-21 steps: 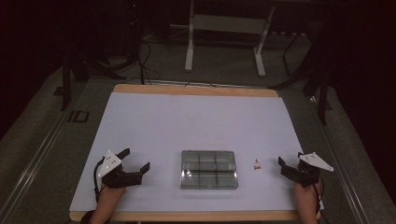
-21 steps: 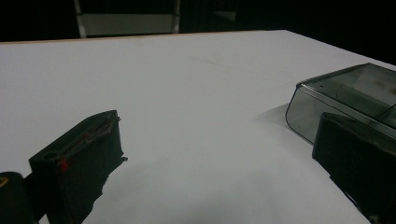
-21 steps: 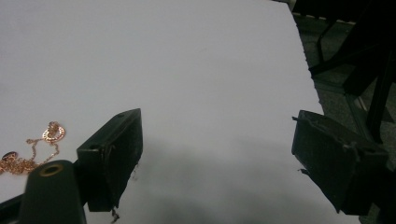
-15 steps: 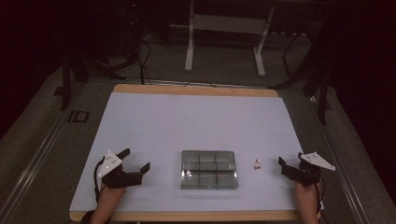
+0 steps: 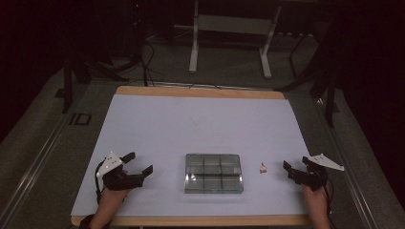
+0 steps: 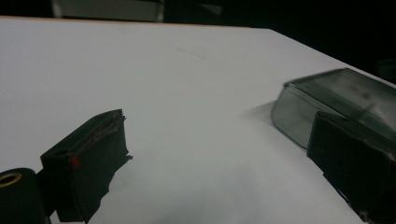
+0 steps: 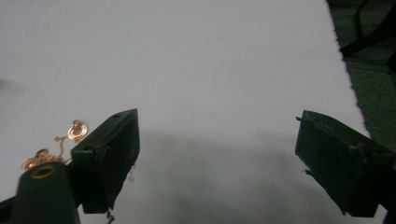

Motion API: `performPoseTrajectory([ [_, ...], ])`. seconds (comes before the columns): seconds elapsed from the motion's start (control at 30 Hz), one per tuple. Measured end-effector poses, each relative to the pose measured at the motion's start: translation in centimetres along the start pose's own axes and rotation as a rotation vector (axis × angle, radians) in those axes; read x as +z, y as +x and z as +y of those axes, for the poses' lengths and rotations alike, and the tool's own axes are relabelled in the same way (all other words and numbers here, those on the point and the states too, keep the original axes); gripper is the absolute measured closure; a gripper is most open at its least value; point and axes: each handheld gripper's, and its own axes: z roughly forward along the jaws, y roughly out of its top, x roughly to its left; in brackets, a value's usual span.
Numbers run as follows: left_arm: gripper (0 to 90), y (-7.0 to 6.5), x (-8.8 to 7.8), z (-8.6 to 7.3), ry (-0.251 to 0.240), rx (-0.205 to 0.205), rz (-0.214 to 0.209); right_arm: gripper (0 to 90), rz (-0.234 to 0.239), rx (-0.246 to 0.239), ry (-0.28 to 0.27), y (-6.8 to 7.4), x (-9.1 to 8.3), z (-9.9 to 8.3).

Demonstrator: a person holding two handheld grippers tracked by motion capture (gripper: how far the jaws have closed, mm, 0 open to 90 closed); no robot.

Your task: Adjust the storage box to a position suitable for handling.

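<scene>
While both grippers sit parked at the near edge of the table (image 5: 143,124), you've got time to plan the pick. Left gripper (image 5: 138,164) is spread wide w/ nothing between the jaws, resting just left of the clear compartment box (image 5: 213,172). Right gripper (image 5: 289,171) is spread wide too, empty, near the table's right side.

The small gold chain piece (image 5: 262,167) lies on the bare table between the box and the right gripper, close to the box's right edge but not touching it. In the right gripper view the chain (image 7: 58,147) sits just outside that gripper's left jaw, so it's off-centre for a pinch.

My read: next is a pick w/ the right gripper, prob. for drop into a box compartment. Swing the jaws sideways toward the box until the chain is centred between them. Come down low, since it's thin and flat on the table. Close across the bunched part, not a loose end, or it'll slip out.

Orientation: in the right gripper view the chain's long axis runs diagonally, from the ring end farther off to the clump end nearer the camera. In the high view it's too small to read direction. The box's long axis runs left-right across the table.
</scene>
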Motion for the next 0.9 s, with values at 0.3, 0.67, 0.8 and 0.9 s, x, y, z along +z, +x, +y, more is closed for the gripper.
performPoseTrajectory([
  [0.3, 11.6, -0.6, 0.5, 1.1, 0.049, 0.043, -0.070, 13.0, 0.150, -0.124, 0.019, 2.0, 0.1, 1.2],
  [0.67, 21.1, -2.4, 1.9, 1.6, 0.149, 0.128, -0.203, 24.2, 0.404, -0.219, 0.076, 4.1, 0.6, 1.9],
  [0.8, 27.3, -3.0, 2.6, 1.8, 0.169, 0.147, -0.245, 37.9, 0.523, -0.228, 0.089, 4.9, 0.9, 2.0],
  [0.9, 34.0, -3.4, 2.9, 1.9, 0.196, 0.168, -0.269, 47.8, 0.577, -0.242, 0.087, 5.6, 1.1, 2.1],
])
